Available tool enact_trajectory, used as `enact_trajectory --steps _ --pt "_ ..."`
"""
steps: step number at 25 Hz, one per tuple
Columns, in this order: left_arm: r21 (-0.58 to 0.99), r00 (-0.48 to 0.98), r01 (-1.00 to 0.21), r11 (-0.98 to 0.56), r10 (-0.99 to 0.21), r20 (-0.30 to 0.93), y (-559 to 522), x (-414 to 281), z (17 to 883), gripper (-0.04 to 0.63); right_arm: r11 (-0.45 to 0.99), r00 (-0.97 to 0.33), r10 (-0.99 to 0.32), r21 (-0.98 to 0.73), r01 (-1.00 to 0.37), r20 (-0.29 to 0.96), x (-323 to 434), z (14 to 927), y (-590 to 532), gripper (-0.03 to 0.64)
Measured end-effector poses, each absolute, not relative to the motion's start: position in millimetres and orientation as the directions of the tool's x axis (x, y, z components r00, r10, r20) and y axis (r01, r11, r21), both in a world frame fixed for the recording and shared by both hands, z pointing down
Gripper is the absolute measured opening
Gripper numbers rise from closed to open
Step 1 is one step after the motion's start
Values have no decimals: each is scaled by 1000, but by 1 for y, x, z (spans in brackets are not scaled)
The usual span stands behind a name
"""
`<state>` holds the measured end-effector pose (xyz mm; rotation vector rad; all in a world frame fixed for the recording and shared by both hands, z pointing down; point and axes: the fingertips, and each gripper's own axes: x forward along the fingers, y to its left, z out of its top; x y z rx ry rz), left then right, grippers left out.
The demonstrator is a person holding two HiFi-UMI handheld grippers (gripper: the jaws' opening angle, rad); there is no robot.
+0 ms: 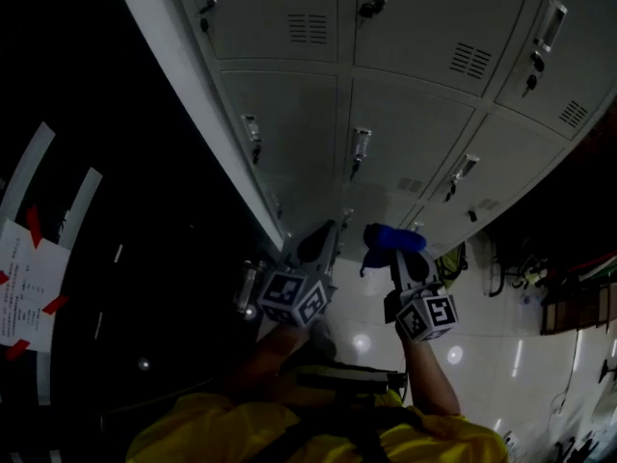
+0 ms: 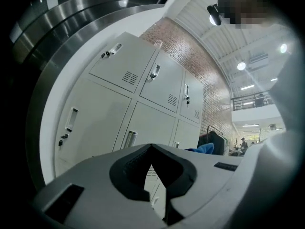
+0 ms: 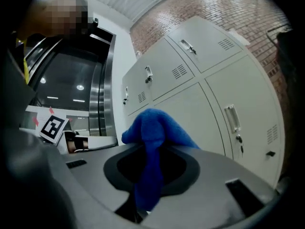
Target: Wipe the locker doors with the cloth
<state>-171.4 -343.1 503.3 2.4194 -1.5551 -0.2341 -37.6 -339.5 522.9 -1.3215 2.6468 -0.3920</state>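
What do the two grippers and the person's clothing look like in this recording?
The left gripper and right gripper both have pale grey moulded bodies, with black padding lining the jaw opening. Each carries a cube covered in black-and-white square markers. The person wears a yellow top.

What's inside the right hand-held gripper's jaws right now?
A blue cloth, pinched by the right hand-held gripper: it bunches above the jaws and a strip hangs down between them. Its lower end is covered by the gripper's body.
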Motion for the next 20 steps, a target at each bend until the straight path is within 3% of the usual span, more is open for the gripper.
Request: enact_trajectory --steps 4,10,15,20 --pt "259 374 -894 -366 -927 -17 -287 -153 500 -8 590 -612 -789 -328 -738 -41 -8 524 -283 72" --pt "261 347 -900 -348 -936 -53 -159 -74 502 -8 563 -567 -818 -347 -750 -101 106 510 -139 72" --pt "324 336 -890 -323 -942 -14 -49 -21 510 -8 515 -538 -841 -378 -769 -51 189 519 -33 72" --pt "285 336 -901 -329 -942 -26 16 7 488 -8 499 -514 -855 -361 -788 -60 228 511 24 71"
